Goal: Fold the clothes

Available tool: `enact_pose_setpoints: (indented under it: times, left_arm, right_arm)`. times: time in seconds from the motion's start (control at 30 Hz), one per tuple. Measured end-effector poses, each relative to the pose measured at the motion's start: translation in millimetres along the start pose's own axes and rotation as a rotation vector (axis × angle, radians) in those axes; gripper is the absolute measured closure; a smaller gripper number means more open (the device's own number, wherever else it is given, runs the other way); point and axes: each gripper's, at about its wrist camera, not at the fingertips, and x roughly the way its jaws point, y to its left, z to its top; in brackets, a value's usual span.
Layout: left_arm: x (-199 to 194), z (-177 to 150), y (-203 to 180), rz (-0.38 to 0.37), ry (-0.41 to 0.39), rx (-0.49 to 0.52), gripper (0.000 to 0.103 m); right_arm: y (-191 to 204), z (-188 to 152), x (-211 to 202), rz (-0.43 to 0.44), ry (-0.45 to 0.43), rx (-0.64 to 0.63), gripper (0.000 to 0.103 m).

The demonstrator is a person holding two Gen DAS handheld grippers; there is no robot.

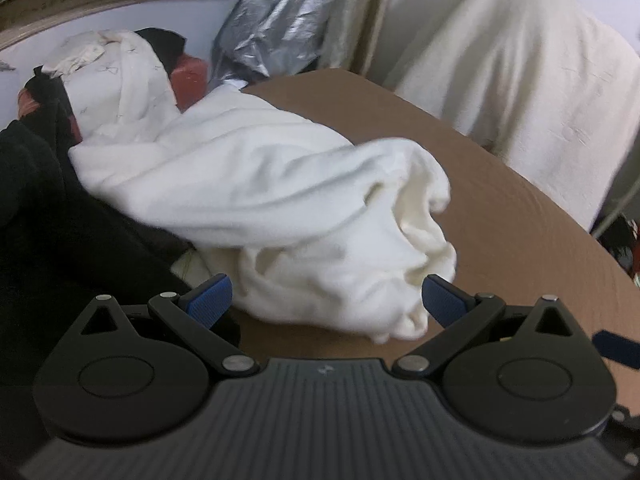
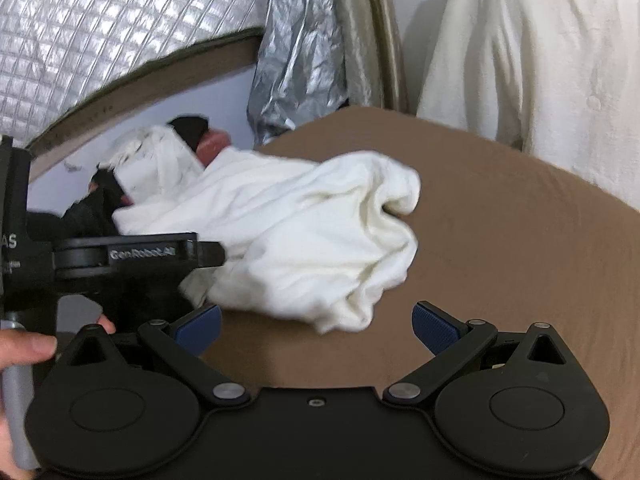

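A crumpled white garment (image 1: 280, 208) lies in a heap on the brown table (image 1: 500, 216). My left gripper (image 1: 326, 300) stands open right at its near end, blue pads on either side of the cloth's lower fold, nothing pinched. In the right wrist view the same white garment (image 2: 304, 232) lies ahead on the brown table (image 2: 500, 220). My right gripper (image 2: 316, 326) is open a short way before it, over bare table. The left gripper's black body (image 2: 120, 260) shows at the left, with a person's hand (image 2: 24, 350) on its handle.
More clothes are piled at the back left: a black garment (image 1: 44, 216), another white piece (image 1: 120, 80) and something red (image 1: 190, 80). A silver plastic bag (image 1: 280, 20) and a cream cloth-draped object (image 1: 520, 72) stand behind the table. A quilted silver sheet (image 2: 100, 28) covers the wall.
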Motion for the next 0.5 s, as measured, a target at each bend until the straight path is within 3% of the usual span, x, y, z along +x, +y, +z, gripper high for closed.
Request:
enact_pose_setpoints:
  times: [0.13,0.27,0.37,0.5]
  left_arm:
    - [27,40,-12,0.007,0.028,-0.031,0.0]
    - [60,73,-12,0.141,0.02,-0.01,0.0]
    - [82,65,18,0.251,-0.024,-0.085,0.0]
    - [127,43,70,0.271,0.026,-0.221,0.0]
  right_arm:
    - [-17,24,27,0.031,-0.02,0.027,0.0]
    - [-34,52,74,0.086,0.002,0.101,0.0]
    - [-46,65,116,0.076,0.027,0.128,0.0]
    - [-74,78,177,0.081,0.058,0.2,0.0]
